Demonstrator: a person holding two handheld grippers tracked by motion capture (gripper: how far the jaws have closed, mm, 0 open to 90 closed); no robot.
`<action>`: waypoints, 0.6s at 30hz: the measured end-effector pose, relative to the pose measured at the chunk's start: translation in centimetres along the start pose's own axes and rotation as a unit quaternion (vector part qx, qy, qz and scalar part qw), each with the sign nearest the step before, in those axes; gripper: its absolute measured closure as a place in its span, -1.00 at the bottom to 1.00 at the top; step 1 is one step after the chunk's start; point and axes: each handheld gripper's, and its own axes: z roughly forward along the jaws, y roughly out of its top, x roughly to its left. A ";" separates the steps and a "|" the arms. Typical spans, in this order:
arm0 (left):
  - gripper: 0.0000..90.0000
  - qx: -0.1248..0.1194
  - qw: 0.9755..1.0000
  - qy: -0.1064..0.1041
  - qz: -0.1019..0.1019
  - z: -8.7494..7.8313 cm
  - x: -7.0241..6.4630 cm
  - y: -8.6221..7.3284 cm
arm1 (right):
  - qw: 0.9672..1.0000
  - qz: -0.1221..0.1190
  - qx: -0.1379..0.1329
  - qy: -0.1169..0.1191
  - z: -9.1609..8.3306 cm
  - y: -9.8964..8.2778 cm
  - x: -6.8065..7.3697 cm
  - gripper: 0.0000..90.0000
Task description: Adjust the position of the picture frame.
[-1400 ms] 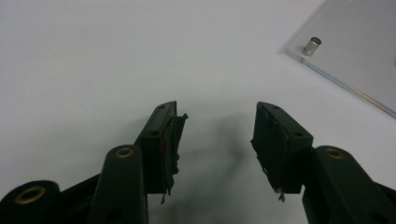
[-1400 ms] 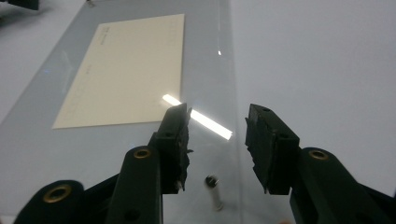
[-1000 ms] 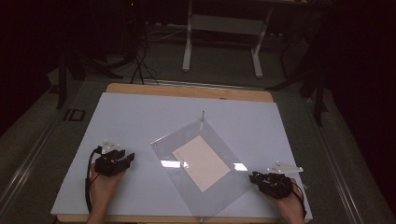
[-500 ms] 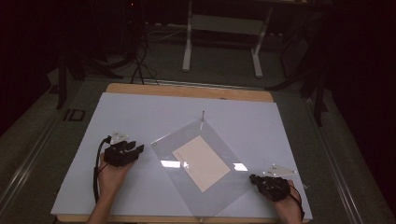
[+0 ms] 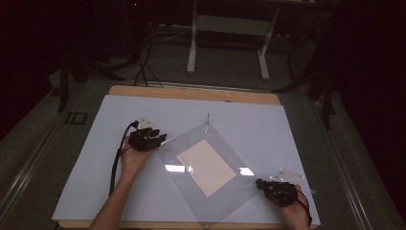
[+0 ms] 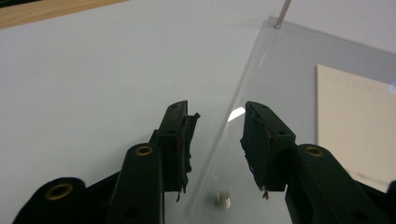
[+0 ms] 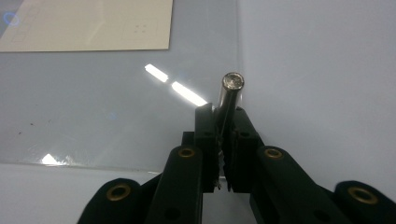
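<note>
With the right gripper (image 7: 223, 122) clamped on a slim upright metal pin (image 7: 230, 95) and the left gripper (image 6: 215, 140), jaws apart and closing, astride the clear square acrylic sheet (image 5: 206, 167), the sheet's edge could be nudged sideways off its pins.

Dark room, grey floor (image 5: 43, 143) (white stand (image 5: 230, 43) behind).

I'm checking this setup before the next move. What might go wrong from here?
The left gripper, jaws just closing, straddles the clear sheet's edge and a small white peg without gripping; it may nudge the sheet. The right gripper clamps a metal pin; pulling could shift the paper.
</note>
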 end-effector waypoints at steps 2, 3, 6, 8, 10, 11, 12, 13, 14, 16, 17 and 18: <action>0.35 -0.001 1.000 -0.007 0.006 1.1 -0.2 0.7 | 1.000 0.000 0.000 0.000 0.0 0.0 0.0 0.89; 0.37 -0.001 1.000 -0.009 0.008 1.6 -0.3 1.0 | 1.000 0.000 -0.001 0.000 0.0 0.0 0.0 0.89; 0.38 0.002 1.000 -0.015 0.014 3.0 -0.7 2.1 | 1.000 0.000 0.000 -0.001 0.0 0.0 0.0 0.89; 0.38 0.002 1.000 -0.015 0.014 3.0 -0.7 2.1 | 1.000 0.001 0.000 0.000 0.0 0.0 0.0 0.89; 0.39 0.001 1.000 -0.021 0.019 4.8 -1.7 3.6 | 1.000 0.001 -0.001 0.000 0.0 0.0 0.0 0.89; 0.38 0.006 0.999 -0.024 0.025 5.2 -2.1 4.1 | 1.000 0.002 -0.001 0.000 0.0 0.0 0.0 0.89; 0.39 0.007 0.999 -0.026 0.030 5.6 -2.4 4.3 | 1.000 0.002 -0.001 0.000 0.0 0.0 0.0 0.89; 0.39 0.007 0.999 -0.026 0.030 5.6 -2.4 4.3 | 1.000 0.002 -0.001 0.000 0.0 0.0 0.0 0.89; 0.39 0.014 0.998 -0.034 0.046 6.8 -3.4 5.1 | 1.000 0.003 -0.001 -0.001 0.0 0.0 0.0 0.89; 0.39 0.023 0.997 -0.043 0.059 8.0 -4.3 5.8 | 1.000 0.004 -0.001 0.000 0.0 0.0 0.0 0.89; 0.40 0.023 0.997 -0.047 0.065 8.7 -4.8 6.2 | 1.000 0.004 -0.001 0.000 0.0 0.0 0.0 0.89; 0.42 0.024 0.996 -0.049 0.065 9.2 -5.1 6.5 | 1.000 0.005 -0.001 0.000 0.0 0.0 0.0 0.89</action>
